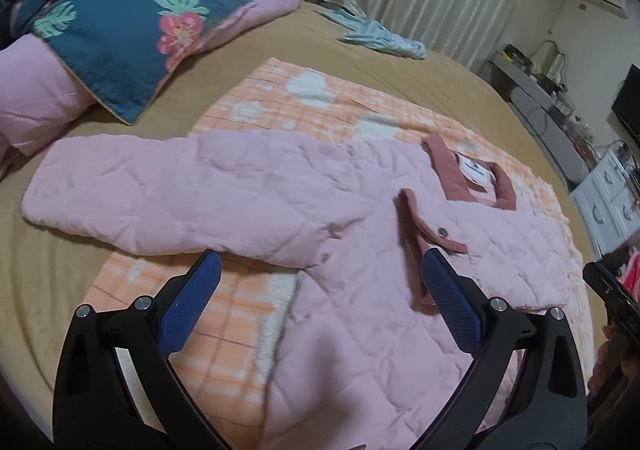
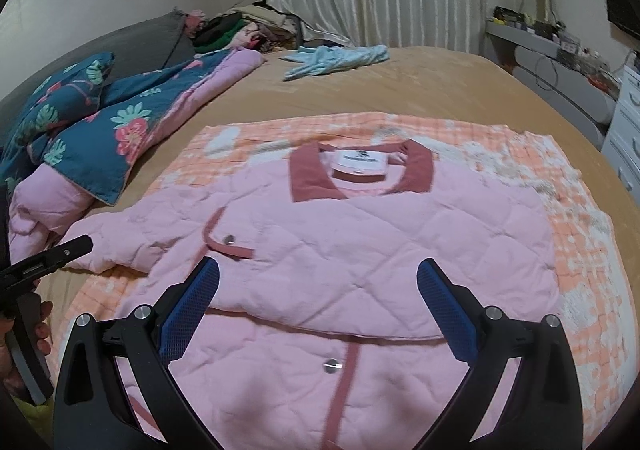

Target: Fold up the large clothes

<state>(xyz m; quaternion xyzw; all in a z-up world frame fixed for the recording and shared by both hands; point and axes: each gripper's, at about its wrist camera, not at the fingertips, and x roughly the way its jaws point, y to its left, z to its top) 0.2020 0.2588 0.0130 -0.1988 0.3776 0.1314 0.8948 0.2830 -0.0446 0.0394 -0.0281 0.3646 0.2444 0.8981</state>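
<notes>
Jacket (image 2: 352, 246): pink, quilted, darker pink collar, snap buttons; flat on checked blanket (image 2: 580, 250), mid-bed (image 2: 420, 89), one sleeve folded across. Left gripper (image 1: 320, 282), right gripper (image 2: 320, 290): both spread wide, empty.

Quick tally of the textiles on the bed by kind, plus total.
Pink quilted jacket: 1
Orange-and-white checked blanket under it: 1
Blue floral quilt with pink lining: 1
Light blue crumpled garment: 1
Total: 4, not counting the mixed clothes pile at the far edge.

black hand-held gripper (image 1: 320, 270), blue textured pads (image 1: 452, 306), silver screws
</notes>
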